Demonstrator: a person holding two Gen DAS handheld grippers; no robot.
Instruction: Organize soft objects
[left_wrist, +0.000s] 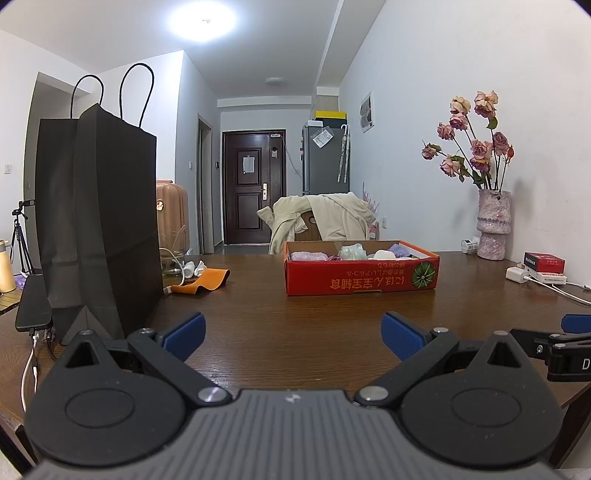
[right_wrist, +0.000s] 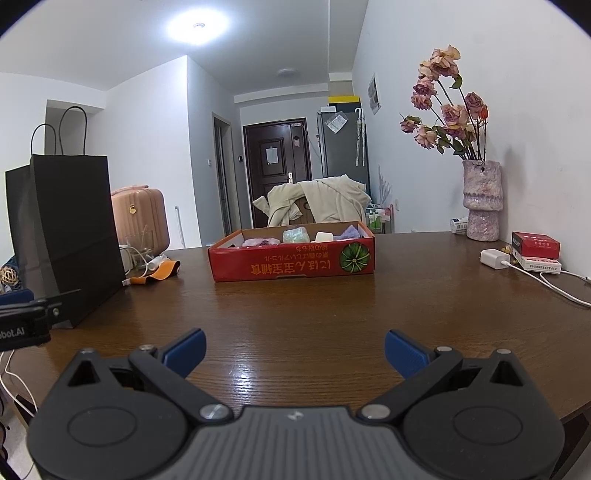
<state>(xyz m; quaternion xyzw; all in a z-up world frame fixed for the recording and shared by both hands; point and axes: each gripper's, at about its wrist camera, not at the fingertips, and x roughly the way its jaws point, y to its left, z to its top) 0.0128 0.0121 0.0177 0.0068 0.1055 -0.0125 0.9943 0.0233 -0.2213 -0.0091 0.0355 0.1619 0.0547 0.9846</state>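
A shallow red cardboard box (left_wrist: 360, 275) stands on the brown wooden table (left_wrist: 280, 332), far ahead of both grippers; it also shows in the right wrist view (right_wrist: 291, 264). Several soft items lie in it: a lilac one (left_wrist: 308, 255), a pale green one (left_wrist: 352, 252), a white one (left_wrist: 384, 254) and a purple one (left_wrist: 400, 250). My left gripper (left_wrist: 293, 338) is open and empty, low over the near table. My right gripper (right_wrist: 295, 350) is open and empty, beside it on the right; its tip shows in the left wrist view (left_wrist: 574, 325).
A tall black paper bag (left_wrist: 98, 221) stands at the left, with a black phone (left_wrist: 33, 304) beside it. An orange strap (left_wrist: 203, 281) and white cables lie behind. A vase of dried roses (left_wrist: 493, 225), a charger (right_wrist: 493, 258) and small red boxes (right_wrist: 535, 245) sit at the right wall.
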